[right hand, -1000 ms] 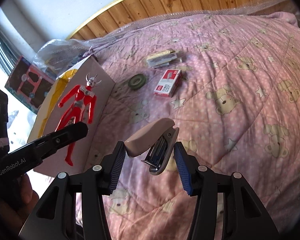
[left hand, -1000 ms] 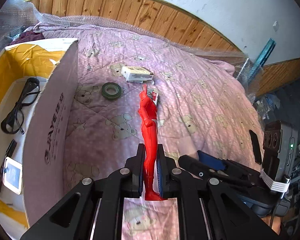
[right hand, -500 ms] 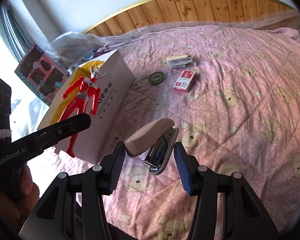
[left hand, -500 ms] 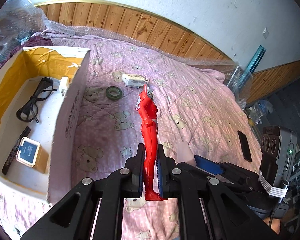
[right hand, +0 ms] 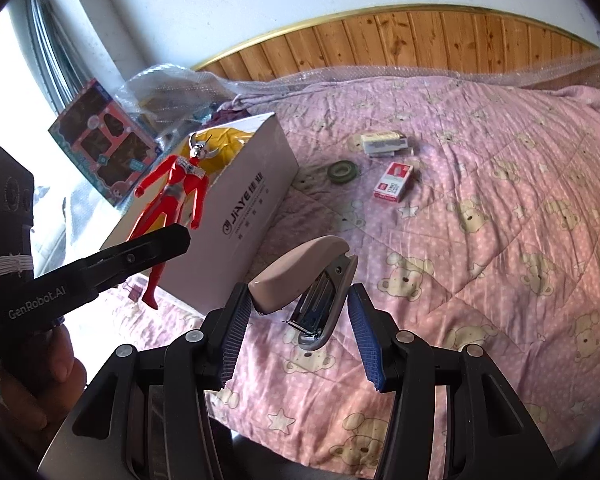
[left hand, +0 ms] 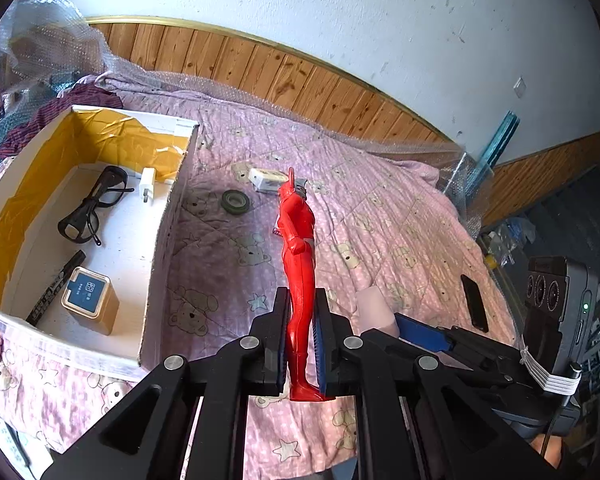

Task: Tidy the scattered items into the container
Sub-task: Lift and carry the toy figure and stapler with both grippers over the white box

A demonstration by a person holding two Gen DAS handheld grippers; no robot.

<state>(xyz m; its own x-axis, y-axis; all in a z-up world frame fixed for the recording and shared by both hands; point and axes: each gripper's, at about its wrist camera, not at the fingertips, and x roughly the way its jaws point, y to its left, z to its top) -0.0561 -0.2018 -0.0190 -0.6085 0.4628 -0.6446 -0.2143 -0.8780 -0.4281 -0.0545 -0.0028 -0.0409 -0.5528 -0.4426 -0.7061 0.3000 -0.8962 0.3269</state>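
Beside the cardboard box (left hand: 168,236), the left gripper (left hand: 300,344) is clamping the red figure (left hand: 300,264) while only the right view is showing the right gripper (right hand: 296,320) gripping the stapler (right hand: 308,280) between wide jaws.

left gripper (left hand: 301,344) clamped narrow, right gripper (right hand: 298,326) spread wider, both gripping.

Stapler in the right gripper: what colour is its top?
Pale pink top on the stapler, over a metal base; right wrist view.
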